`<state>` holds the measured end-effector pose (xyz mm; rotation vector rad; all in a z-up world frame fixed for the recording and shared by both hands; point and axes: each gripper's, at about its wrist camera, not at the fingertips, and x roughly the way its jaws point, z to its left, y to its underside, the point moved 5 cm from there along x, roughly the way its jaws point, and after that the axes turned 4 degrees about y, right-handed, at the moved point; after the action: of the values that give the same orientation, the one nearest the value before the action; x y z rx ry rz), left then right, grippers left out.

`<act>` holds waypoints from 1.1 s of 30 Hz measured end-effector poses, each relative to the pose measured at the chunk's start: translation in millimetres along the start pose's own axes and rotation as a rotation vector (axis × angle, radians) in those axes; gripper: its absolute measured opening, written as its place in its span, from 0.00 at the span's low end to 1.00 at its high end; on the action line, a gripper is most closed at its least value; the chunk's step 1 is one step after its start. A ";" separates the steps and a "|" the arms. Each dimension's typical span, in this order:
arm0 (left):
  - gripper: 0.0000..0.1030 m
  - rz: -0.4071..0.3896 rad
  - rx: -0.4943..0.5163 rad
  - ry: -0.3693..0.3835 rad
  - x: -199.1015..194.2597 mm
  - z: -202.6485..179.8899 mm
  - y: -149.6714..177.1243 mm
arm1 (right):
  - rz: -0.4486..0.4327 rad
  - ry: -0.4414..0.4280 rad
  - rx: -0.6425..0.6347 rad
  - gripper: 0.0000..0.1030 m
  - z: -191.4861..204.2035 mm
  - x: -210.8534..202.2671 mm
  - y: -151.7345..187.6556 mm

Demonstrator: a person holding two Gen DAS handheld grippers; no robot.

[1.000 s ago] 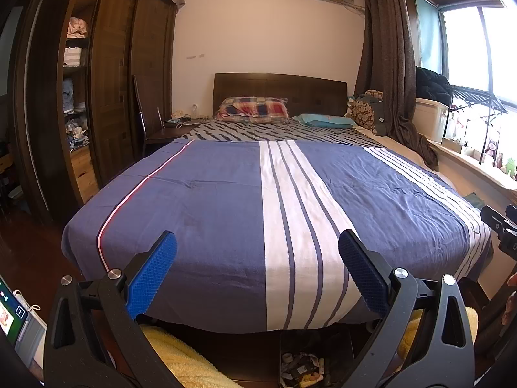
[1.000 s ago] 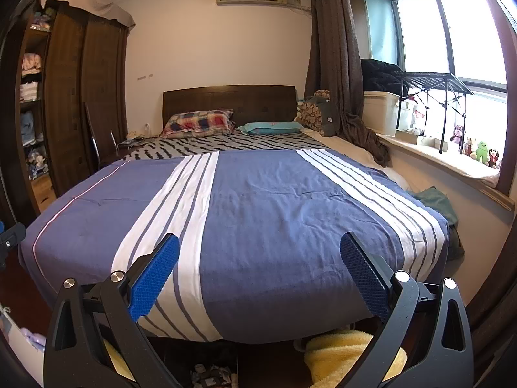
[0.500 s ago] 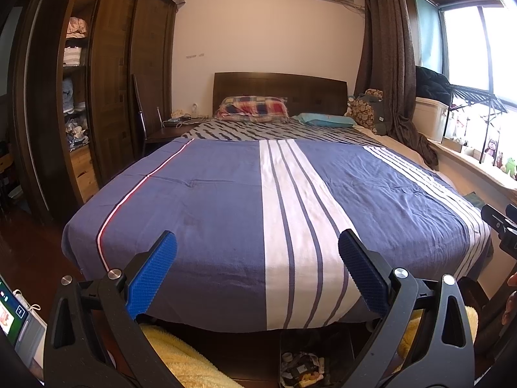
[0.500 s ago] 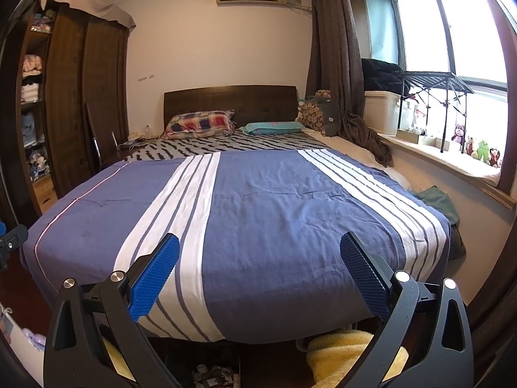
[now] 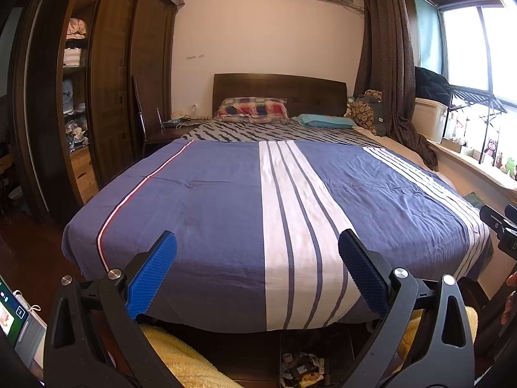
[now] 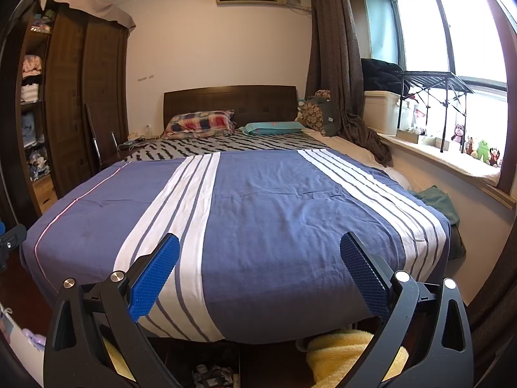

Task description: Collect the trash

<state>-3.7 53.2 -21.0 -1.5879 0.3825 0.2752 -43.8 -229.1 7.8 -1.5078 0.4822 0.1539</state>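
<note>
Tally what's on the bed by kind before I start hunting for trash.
Pillows: 2, plaid pillow and teal pillow
Covers: 2, blue striped cover and zebra-print blanket
Patterned bag by the curtain: 1
Total: 5

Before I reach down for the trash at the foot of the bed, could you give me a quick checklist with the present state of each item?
1. Left gripper open and empty: ok.
2. Right gripper open and empty: ok.
3. Trash pile in view on the floor below the bed: ok.
4. Grippers lowered to the trash: not ok, both point over the bed.
5. Yellow towel apart from the trash: cannot tell.
</note>
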 end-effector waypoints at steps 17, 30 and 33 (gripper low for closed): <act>0.92 0.003 0.000 0.000 -1.7 0.7 1.0 | -0.002 -0.001 -0.002 0.97 1.5 -0.3 1.4; 0.92 0.004 0.000 0.002 -1.6 0.0 -1.3 | -0.002 0.000 -0.002 0.97 1.4 -0.1 1.8; 0.92 0.005 0.001 0.010 -1.3 -0.2 -1.8 | -0.002 -0.001 -0.003 0.97 1.3 0.0 1.7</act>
<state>-4.2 53.2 -18.8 -1.5883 0.3936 0.2711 -44.2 -227.7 6.2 -1.5107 0.4798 0.1537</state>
